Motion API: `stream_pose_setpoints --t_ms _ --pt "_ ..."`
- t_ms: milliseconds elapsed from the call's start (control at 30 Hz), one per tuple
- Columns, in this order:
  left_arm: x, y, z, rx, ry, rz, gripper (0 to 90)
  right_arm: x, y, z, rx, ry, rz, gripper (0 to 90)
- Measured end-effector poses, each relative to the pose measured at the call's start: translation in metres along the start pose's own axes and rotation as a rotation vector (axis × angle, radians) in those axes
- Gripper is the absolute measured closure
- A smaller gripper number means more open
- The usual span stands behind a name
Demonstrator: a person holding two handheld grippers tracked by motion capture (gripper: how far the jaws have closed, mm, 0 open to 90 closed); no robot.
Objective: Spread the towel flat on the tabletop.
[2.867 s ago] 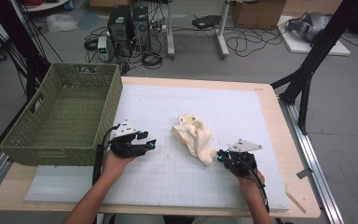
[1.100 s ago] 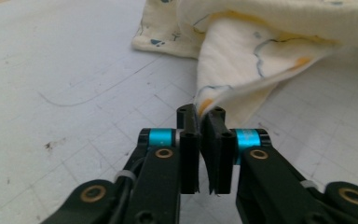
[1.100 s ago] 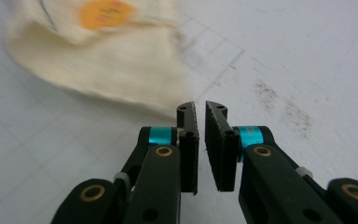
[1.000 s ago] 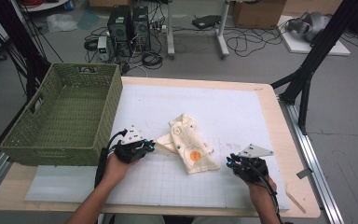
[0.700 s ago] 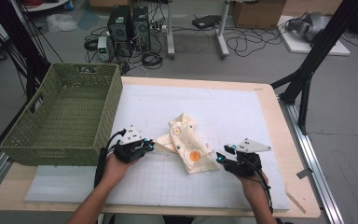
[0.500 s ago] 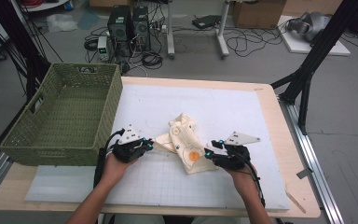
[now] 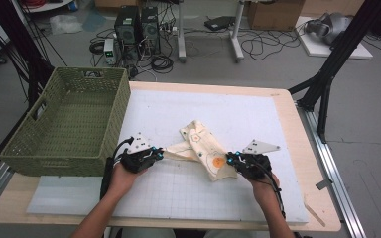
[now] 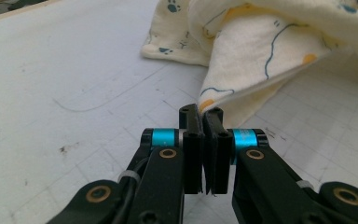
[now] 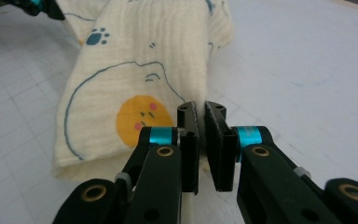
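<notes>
A cream printed muslin cloth [image 7: 206, 148] lies crumpled on the white gridded mat [image 7: 278, 124], stretched between the two tools. The left gripper [image 8: 206, 116] is clamped on a hem corner just ahead of its tips. The jaws of the right gripper [image 9: 200, 112] have just been closing, and the cloth's edge beside the orange face print [image 9: 142, 119] is pinched between them, though little fabric can be made out in the bite. For a clean spread, both pinches should be kept firm and the corners drawn apart evenly and low over the mat, so that neither hem slips. The green wicker basket [image 7: 64, 124] stands beyond the left gripper.
</notes>
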State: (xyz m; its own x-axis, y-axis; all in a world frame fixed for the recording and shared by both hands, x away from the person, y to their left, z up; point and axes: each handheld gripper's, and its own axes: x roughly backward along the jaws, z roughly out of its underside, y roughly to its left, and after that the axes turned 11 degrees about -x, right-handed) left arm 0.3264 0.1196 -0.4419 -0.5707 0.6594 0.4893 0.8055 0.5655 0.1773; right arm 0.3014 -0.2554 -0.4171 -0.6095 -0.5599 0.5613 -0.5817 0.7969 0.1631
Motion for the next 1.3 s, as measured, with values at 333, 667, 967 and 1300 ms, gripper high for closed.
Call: stream_pose_setpoints --t_ms 333,667,967,1300 --pt "-0.001 0.001 0.000 0.000 0.006 -0.013 87.0 0.015 -0.025 0.010 -0.031 0.027 0.152 87.0" --pt "0.002 0.005 0.002 0.021 0.006 -0.042 86.9 0.037 -0.057 0.019 -0.066 0.054 0.341 86.9" --pt "0.009 0.014 0.006 0.054 0.018 -0.102 87.0 0.052 -0.076 0.034 -0.071 0.126 0.489 86.9" --pt "0.019 0.022 0.002 0.123 -0.041 -0.191 45.3 0.055 -0.056 0.024 -0.047 0.004 0.410 63.6"
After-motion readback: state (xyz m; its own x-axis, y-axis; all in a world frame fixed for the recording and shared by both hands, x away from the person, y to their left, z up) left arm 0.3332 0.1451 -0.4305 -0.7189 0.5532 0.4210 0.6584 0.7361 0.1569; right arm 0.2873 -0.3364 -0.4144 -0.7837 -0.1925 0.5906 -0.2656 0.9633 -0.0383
